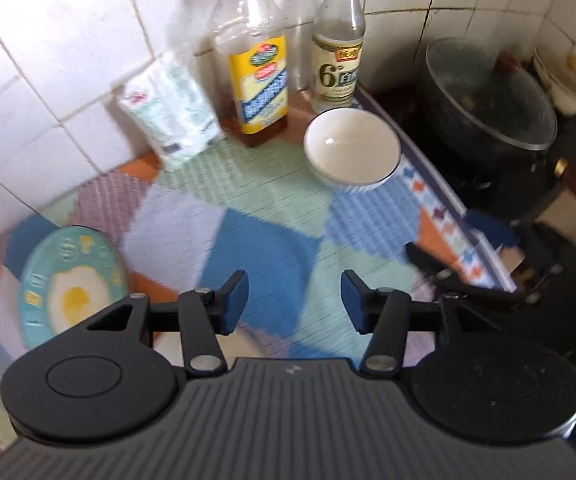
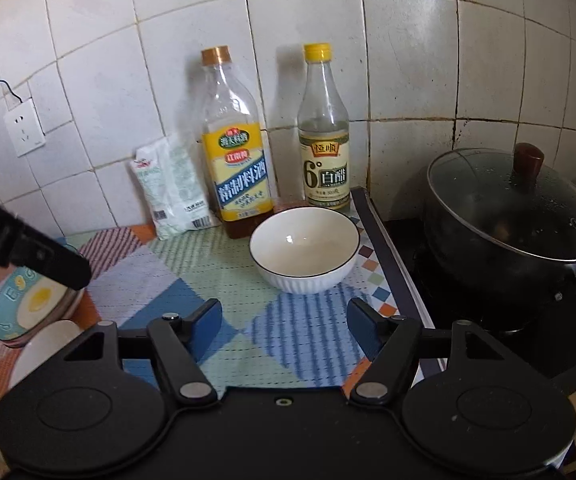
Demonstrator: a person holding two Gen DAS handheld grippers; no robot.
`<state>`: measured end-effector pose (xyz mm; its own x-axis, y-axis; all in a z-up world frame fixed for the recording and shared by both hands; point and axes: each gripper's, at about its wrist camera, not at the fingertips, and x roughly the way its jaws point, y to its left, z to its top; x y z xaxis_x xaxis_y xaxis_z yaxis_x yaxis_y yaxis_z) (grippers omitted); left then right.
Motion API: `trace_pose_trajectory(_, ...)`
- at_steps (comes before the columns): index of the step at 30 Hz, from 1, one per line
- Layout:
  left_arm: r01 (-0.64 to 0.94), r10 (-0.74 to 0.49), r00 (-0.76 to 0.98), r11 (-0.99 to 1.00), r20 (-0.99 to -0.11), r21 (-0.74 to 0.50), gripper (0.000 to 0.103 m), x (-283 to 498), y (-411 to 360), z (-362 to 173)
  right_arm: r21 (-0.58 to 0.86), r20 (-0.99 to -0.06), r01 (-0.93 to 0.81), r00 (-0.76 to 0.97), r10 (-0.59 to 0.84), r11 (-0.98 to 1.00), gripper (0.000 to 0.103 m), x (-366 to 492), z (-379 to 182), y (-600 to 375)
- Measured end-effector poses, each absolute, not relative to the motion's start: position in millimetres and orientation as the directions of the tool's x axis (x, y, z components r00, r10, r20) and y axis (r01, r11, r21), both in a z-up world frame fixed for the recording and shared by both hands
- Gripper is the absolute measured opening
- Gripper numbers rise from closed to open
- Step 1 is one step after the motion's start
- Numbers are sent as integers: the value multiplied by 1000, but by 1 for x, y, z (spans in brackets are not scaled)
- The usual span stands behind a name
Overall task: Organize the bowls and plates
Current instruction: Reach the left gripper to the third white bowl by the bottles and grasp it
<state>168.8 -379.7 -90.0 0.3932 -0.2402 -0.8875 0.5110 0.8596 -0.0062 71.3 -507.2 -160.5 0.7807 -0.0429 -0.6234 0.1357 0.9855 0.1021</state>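
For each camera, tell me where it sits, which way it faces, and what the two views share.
Left wrist: rides the left claw, angled steeply down at the patchwork mat and egg plate; shows its own open fingers.
Right wrist: rides the right claw, facing the tiled wall over the white bowl; shows its own open fingers.
Shared: bowl, two bottles, salt bag, lidded pot, egg plate.

Two bottles (image 2: 236, 152), packet (image 2: 173, 190) by wall – lidded pot (image 2: 512, 220) right.
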Motion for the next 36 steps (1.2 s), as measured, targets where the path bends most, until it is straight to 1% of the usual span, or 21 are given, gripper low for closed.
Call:
trace_pose_trajectory(1, 513, -246, 391, 859, -887, -12, 51, 170, -387, -93, 96, -624, 122, 780, -35, 988, 78, 74, -165, -512)
trace_pose_trajectory(2, 516, -248, 390, 857, -887, -13, 51, 172, -394, -97, 89, -627, 104, 779, -25, 991, 86, 77, -171, -516)
trace_pose_trajectory(3, 519, -253, 392, 854, -885, -14, 52, 174, -400, -101, 86, -632, 87, 774, -13, 993, 88, 81, -177, -521)
trace_pose_trajectory(8, 489, -287, 400, 870, -870, -63, 53, 192, -413, -109, 104, -664, 63, 747, 22, 993, 88, 99, -205, -535)
trace_pose_trajectory(12, 504, -289, 403, 862, -868, -53, 56, 211, -423, -117, 77, -665, 9, 745, 45, 997, 89, 117, -221, -537)
trace_pose_trajectory(13, 519, -290, 405, 853, -867, -43, 59, 216, -427, -121, 72, -665, 4, 745, 45, 997, 90, 123, -225, -538)
trace_pose_trajectory(15, 549, -278, 401, 836, -873, -14, 63, 227, -438, -131, 70, -663, 1, 747, 46, 998, 90, 133, -232, -540)
trace_pose_trajectory(17, 567, -273, 384, 824, -882, -8, 64, 240, -449, -146, 72, -666, 6, 744, 44, 997, 91, 145, -240, -543)
trace_pose_trajectory(21, 538, -273, 352, 842, -895, -45, 65, 267, -464, -178, 64, -684, -3, 728, 46, 998, 91, 166, -255, -545)
trace_pose_trajectory(23, 495, -263, 351, 867, -899, -59, 65, 286, -462, -195, 17, -715, -39, 698, 40, 999, 91, 178, -260, -540)
trace_pose_trajectory(25, 449, -230, 358, 892, -905, -49, 61, 301, -462, -211, -33, -725, -54, 689, 13, 998, 91, 188, -264, -536)
trace_pose_trajectory(26, 446, -233, 355, 893, -905, -55, 56, 306, -463, -216, -38, -718, -54, 696, 10, 998, 91, 190, -264, -536)
trace_pose_trajectory(27, 463, -261, 345, 883, -901, -79, 35, 309, -464, -220, -34, -712, -47, 702, 9, 998, 91, 192, -265, -538)
trace_pose_trajectory(28, 483, -284, 336, 871, -898, -95, 26, 310, -466, -223, -28, -702, -38, 712, 7, 999, 91, 194, -265, -540)
trace_pose_trajectory(29, 496, -282, 336, 864, -898, -86, 24, 310, -469, -224, -23, -691, -37, 722, 11, 999, 91, 194, -266, -541)
trace_pose_trajectory(30, 515, -281, 341, 854, -897, -72, 17, 308, -473, -223, -22, -683, -39, 730, 14, 999, 91, 195, -267, -542)
trace_pose_trajectory(31, 535, -287, 342, 843, -895, -65, 13, 306, -476, -223, -23, -679, -40, 734, 14, 999, 91, 196, -268, -542)
trace_pose_trajectory(34, 543, -253, 377, 840, -891, -9, 13, 301, -484, -223, -20, -668, -67, 744, 37, 998, 92, 200, -270, -539)
trace_pose_trajectory(36, 533, -244, 378, 846, -893, -6, 13, 302, -486, -224, -30, -666, -80, 745, 40, 996, 91, 204, -271, -542)
